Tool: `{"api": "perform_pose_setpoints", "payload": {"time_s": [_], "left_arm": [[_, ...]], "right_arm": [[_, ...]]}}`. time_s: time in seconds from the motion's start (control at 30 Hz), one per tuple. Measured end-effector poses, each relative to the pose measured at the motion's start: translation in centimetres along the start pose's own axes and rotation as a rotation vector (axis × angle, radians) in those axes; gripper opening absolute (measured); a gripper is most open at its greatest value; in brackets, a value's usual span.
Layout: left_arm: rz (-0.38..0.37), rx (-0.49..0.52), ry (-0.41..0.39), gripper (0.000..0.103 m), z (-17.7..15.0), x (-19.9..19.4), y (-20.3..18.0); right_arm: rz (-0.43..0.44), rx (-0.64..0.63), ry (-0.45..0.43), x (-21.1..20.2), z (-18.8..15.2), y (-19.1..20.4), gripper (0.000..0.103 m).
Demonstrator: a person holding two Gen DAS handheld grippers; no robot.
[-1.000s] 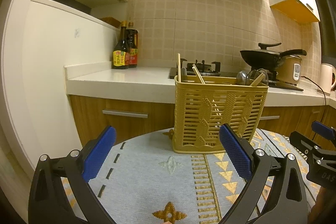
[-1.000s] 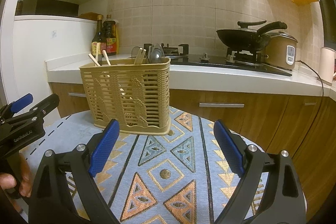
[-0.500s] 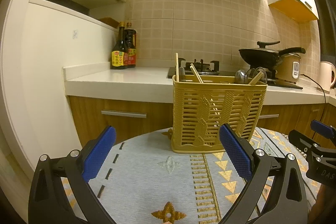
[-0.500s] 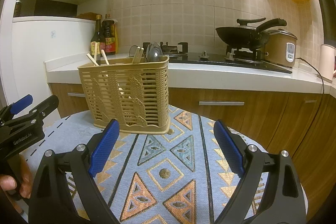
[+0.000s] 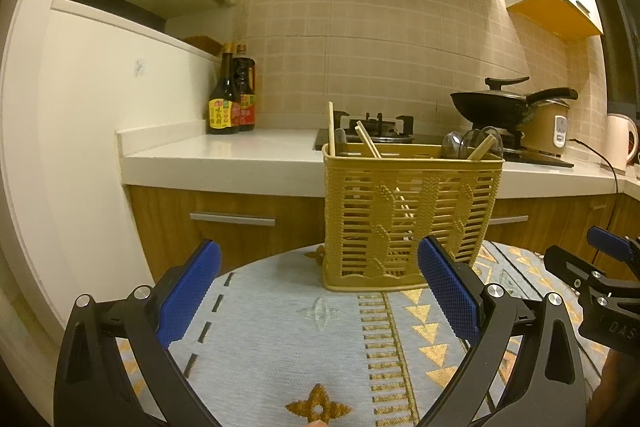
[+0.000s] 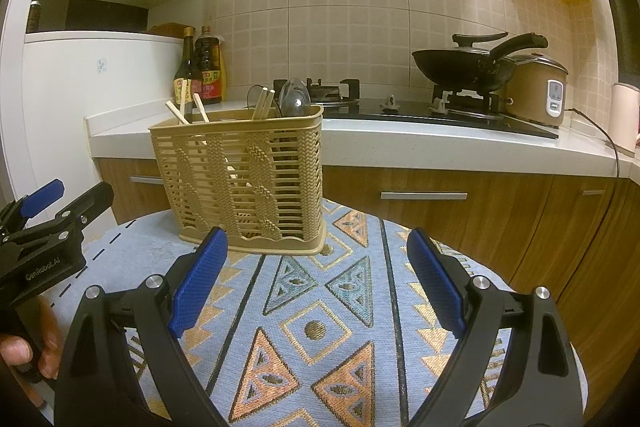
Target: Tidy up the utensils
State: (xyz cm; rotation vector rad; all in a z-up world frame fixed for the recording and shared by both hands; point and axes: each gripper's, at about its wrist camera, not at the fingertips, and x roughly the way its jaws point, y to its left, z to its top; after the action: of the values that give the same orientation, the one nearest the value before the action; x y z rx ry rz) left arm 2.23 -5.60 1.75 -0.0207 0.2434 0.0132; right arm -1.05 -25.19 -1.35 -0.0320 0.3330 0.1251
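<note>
A tan slatted utensil basket (image 5: pixel 408 215) (image 6: pixel 244 183) stands upright at the far side of a round table. Wooden chopsticks (image 5: pixel 368 145) (image 6: pixel 200 109) poke out of its left half. Metal spoons (image 5: pixel 460 145) (image 6: pixel 294 101) and more chopsticks stand in its right half. My left gripper (image 5: pixel 318 267) is open, a little short of the basket, with nothing between its blue pads. My right gripper (image 6: pixel 316 251) is open too, empty, with the basket ahead to its left. Each gripper shows at the edge of the other's view.
A patterned blue and gold cloth (image 6: pixel 320 331) covers the round table. Behind runs a white counter (image 5: pixel 224 159) with two sauce bottles (image 5: pixel 232 99), a gas hob, a black wok (image 6: pixel 464 67), a rice cooker (image 6: pixel 540 91) and a kettle (image 5: pixel 620 137). Wooden drawers sit below.
</note>
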Motion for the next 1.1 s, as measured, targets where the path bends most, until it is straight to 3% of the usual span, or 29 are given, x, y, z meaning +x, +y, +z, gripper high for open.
{"api": "perform_pose_setpoints", "payload": {"time_s": [1.1], "left_arm": [[-0.010, 0.005, -0.003, 0.095, -0.05, -0.12, -0.25]], "right_arm": [[-0.002, 0.001, 0.001, 0.03, 0.04, 0.01, 0.087]]}}
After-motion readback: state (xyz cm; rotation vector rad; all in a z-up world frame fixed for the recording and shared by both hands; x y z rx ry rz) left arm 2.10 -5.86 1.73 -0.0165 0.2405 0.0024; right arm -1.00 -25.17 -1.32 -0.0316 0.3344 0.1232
